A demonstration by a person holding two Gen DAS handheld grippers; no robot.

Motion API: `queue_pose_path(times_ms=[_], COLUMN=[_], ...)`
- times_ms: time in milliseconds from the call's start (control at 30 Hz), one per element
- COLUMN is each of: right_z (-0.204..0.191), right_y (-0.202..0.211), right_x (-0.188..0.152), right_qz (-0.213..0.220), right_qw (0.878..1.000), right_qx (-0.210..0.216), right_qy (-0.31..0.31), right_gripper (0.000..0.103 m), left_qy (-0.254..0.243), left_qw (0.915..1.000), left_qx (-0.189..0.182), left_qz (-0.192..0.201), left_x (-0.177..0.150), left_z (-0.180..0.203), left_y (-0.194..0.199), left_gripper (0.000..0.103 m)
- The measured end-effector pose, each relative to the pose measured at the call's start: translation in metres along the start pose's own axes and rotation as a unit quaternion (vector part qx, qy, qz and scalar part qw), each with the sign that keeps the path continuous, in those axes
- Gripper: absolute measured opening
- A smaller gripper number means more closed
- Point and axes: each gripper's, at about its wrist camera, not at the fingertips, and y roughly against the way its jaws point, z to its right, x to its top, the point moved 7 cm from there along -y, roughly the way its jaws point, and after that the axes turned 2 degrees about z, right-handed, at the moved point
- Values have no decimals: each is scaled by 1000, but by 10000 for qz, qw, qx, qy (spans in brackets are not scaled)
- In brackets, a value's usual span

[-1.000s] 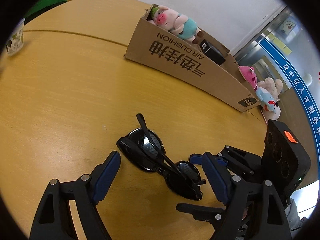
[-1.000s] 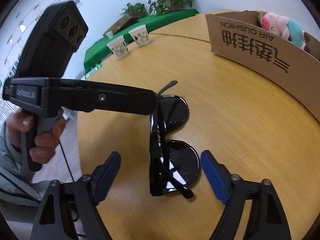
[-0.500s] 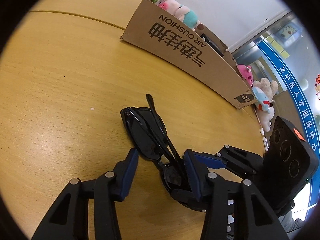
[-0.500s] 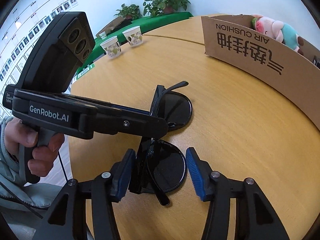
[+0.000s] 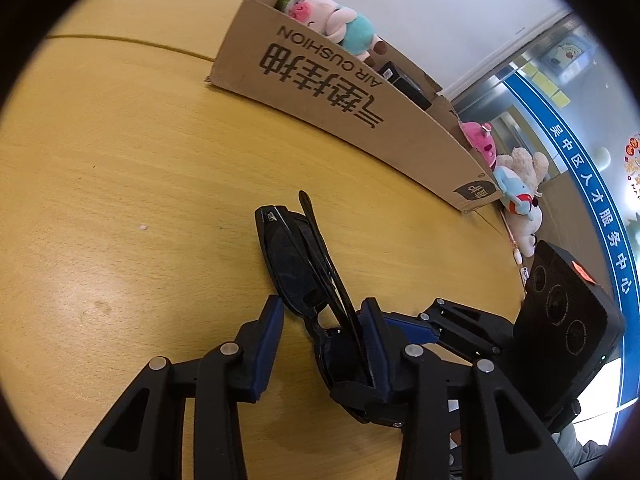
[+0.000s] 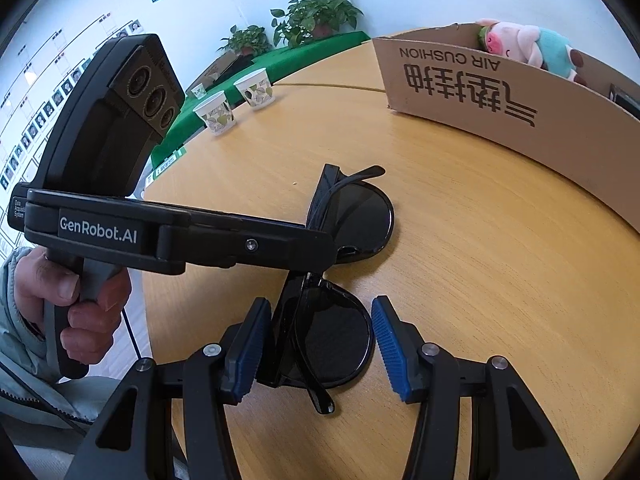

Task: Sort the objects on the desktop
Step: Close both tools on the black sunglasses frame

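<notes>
Black folded sunglasses (image 5: 296,264) lie on the round wooden table (image 5: 120,160). My left gripper (image 5: 322,308) straddles them near the bridge and its jaws are closing. Its right pad lies against the temple arms and its left pad tip touches the far lens rim. In the right wrist view the sunglasses (image 6: 332,340) have their near lens between the blue pads of my right gripper (image 6: 320,308). Both pads rest against the frame. The left gripper (image 6: 316,248) reaches in from the left across the bridge, held by a hand (image 6: 80,300).
An open cardboard box (image 5: 340,96) with a pink pig plush (image 5: 328,28) stands behind the glasses. More plush toys (image 5: 520,184) sit past its right end. Two paper cups (image 6: 216,114) stand near the table's far left edge, before green plants.
Both grippers' jaws have narrowed from wide open onto the sunglasses. The right one stopped half a second ago, while the left has kept narrowing. The hands barely moved.
</notes>
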Motion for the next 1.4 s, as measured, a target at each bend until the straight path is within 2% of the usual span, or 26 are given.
queue_pose_path(times_ms=[467,667,933,1067,1167,1400], right_z=[20,28,30,31,31,31], right_y=[20,24,25,27,27,25], right_x=[-9,-11,-12,-14,-15,-14], right_qz=[249,220,163,162,154,146], right_qw=[9989,9981,9978,9976,9976,9974], right_qx=[-106,-202,-300,-321,-336,-365], right_qy=[-390,-537,-561,-585,-589,-605], right_gripper=[50,50,50,49,49,48], left_qy=[-263,48,-111,-182,-58,-68], left_qw=[9994,9993,9998,9996,9994,9991], left_qx=[-38,-141,-77,-124,-213,-322], left_qz=[-214,-357,-117,-147,-278,-257], left_x=[3,3,6,7,4,4], left_z=[25,20,29,30,27,29], left_y=[-16,-23,-11,-13,-21,-21], left_gripper=[37,38,35,35,21,18])
